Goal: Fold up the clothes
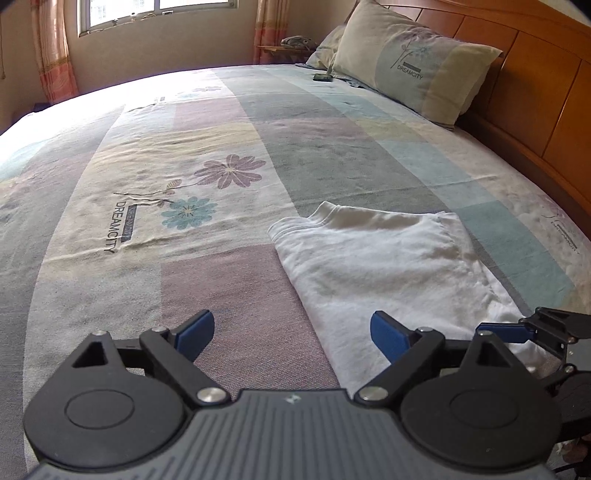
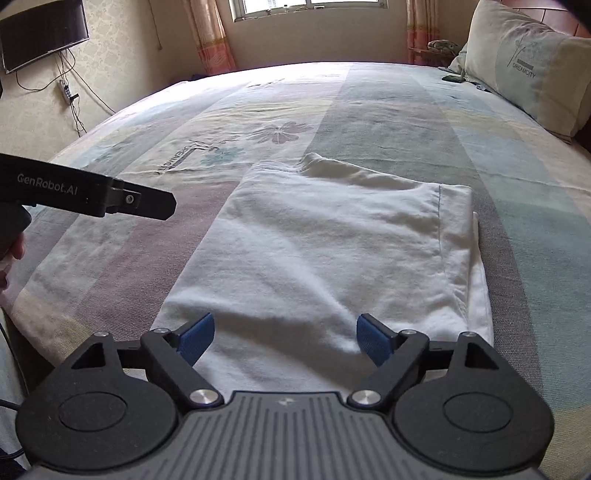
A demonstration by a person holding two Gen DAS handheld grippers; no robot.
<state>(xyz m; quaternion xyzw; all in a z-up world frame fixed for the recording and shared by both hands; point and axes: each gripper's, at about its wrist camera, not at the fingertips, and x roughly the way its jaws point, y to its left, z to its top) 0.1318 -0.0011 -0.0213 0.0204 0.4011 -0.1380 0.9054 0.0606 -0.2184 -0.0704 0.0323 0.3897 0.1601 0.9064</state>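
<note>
A white garment (image 2: pixel 325 251) lies folded into a rough rectangle on the bed; its near end reaches under the right gripper. In the left wrist view the same garment (image 1: pixel 384 269) lies to the right of centre. My left gripper (image 1: pixel 291 332) stands open above the bedsheet, its left finger over the sheet and its right finger over the garment's left edge, nothing between the pads. My right gripper (image 2: pixel 284 338) stands open over the garment's near end, with no cloth pinched. The right gripper's finger (image 1: pixel 506 332) shows at the left view's right edge.
The patterned bedsheet (image 1: pixel 207 192) covers a wide bed. A pillow (image 1: pixel 413 62) leans on the wooden headboard (image 1: pixel 535 74) at the right, with a small dark object (image 1: pixel 322 77) beside it. A wall screen (image 2: pixel 40 33) and cables hang at the left. A window (image 2: pixel 310 5) is behind.
</note>
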